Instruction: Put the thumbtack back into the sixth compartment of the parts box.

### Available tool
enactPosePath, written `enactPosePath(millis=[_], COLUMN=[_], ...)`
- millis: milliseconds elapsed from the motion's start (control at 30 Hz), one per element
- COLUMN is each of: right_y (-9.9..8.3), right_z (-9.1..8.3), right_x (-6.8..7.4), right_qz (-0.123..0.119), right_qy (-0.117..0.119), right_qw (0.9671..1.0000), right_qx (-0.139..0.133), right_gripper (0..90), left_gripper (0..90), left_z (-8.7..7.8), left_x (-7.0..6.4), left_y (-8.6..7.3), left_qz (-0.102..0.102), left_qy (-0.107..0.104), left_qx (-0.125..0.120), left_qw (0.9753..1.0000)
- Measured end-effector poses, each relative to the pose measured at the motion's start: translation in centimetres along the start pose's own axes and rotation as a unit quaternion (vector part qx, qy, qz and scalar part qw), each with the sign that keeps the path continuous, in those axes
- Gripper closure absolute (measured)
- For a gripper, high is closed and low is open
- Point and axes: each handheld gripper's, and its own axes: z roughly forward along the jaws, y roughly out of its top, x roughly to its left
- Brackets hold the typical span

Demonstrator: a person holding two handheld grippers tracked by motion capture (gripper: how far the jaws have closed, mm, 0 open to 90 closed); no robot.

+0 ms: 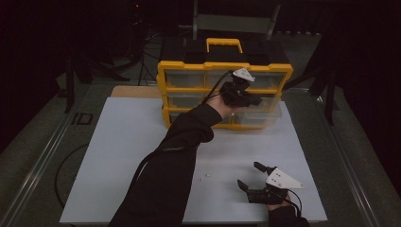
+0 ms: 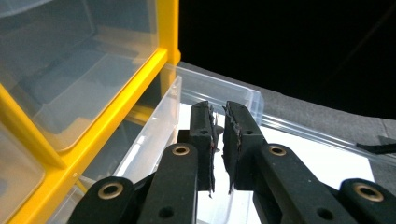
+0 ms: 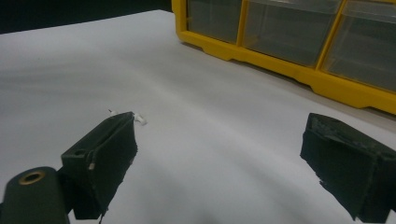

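A yellow organiser cabinet (image 1: 184,66) with clear drawers stands at the back of the white table (image 1: 127,142). Its bottom right drawer (image 1: 267,118) is pulled out. My left gripper (image 1: 250,100) reaches across to the cabinet's right half and hangs over that drawer. In the left gripper view the jaws of my left gripper (image 2: 219,114) stand shut above the drawer's clear rim (image 2: 219,86), and I see nothing between them. My right gripper (image 1: 248,174) rests open near the table's front right. In the right gripper view, the right gripper (image 3: 224,163) shows only bare table between its jaws.
A few tiny white bits (image 1: 204,178) lie on the table left of my right gripper, also seen as white bits (image 3: 139,119) by its left jaw. The cabinet's yellow base (image 3: 289,70) runs ahead of the right gripper. Dark floor surrounds the table.
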Motion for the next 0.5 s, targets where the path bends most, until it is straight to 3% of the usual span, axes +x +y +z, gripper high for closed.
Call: enactPosePath(millis=[433, 500], right_y=[-0.01, -0.01], right_z=[0.06, 0.07], right_x=[0.00, 0.00], right_qz=[0.000, 0.001], right_qy=[0.002, 0.003], right_qw=[1.0000, 1.0000], right_qx=[-0.001, -0.001], right_gripper=[10.0, 10.0], left_gripper=[82.1, 74.1], left_z=[0.67, 0.63], left_x=[0.49, 0.50], left_y=[-0.33, -0.32], left_qz=[-0.020, -0.024], left_qy=[0.027, 0.025], left_qx=[0.010, 0.008], left_qw=[0.9994, 0.9994])
